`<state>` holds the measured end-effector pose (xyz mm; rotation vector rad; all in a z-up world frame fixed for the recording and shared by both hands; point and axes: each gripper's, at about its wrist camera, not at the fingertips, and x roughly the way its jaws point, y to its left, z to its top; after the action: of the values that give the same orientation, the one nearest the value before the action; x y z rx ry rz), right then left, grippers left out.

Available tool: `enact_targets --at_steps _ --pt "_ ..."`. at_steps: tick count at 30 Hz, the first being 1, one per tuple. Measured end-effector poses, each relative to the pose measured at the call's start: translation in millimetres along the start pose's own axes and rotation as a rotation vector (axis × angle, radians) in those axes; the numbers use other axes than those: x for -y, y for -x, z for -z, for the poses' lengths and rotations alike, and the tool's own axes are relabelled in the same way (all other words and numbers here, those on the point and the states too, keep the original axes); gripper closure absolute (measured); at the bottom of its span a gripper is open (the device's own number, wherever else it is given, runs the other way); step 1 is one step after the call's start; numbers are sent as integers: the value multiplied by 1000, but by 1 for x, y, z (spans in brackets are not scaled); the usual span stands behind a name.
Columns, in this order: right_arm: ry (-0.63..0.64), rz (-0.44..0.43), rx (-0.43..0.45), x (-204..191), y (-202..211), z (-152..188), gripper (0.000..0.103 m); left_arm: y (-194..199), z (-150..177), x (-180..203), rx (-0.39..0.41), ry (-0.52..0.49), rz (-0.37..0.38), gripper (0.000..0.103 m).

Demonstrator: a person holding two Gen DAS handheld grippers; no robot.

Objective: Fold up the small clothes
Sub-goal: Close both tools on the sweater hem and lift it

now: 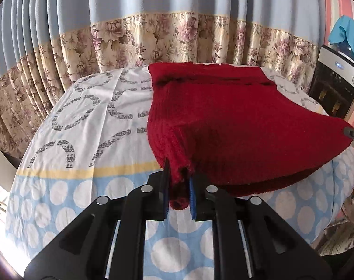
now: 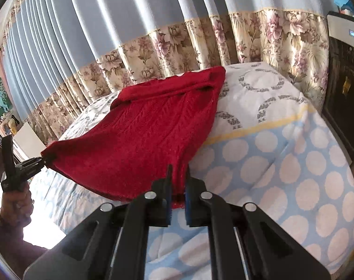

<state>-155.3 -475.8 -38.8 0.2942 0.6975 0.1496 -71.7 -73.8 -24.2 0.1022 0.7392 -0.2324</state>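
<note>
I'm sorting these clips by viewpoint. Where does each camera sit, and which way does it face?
Left wrist: on the left gripper, facing forward and down over the bed toward the curtain; its jaws pinch the red knit garment, and the right gripper's tip shows.
Right wrist: on the right gripper, same heading; its jaws clamp the garment's other near corner, and the left gripper with the person's hand shows.
Shared: garment, bed, curtain, and the black appliance at right.
</note>
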Motion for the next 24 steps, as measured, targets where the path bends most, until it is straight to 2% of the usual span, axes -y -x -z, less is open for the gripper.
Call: enact_targets --at_steps 6,12,15,21,24 --pt "2 -3 29 1 -6 -28 96 -13 -28 -6 22 -13 -12 88" --pt "26 62 76 -8 -35 -79 96 -42 -82 -3 78 -63 -81 88" --pt "44 88 100 -14 -56 -111 96 -58 -109 -6 95 -47 -91 89" --pt "55 110 122 -13 -101 -168 96 -108 -169 -14 118 -23 -134 92" --pt "53 123 120 -8 -135 -200 96 -148 -200 -17 108 -30 -167 93"
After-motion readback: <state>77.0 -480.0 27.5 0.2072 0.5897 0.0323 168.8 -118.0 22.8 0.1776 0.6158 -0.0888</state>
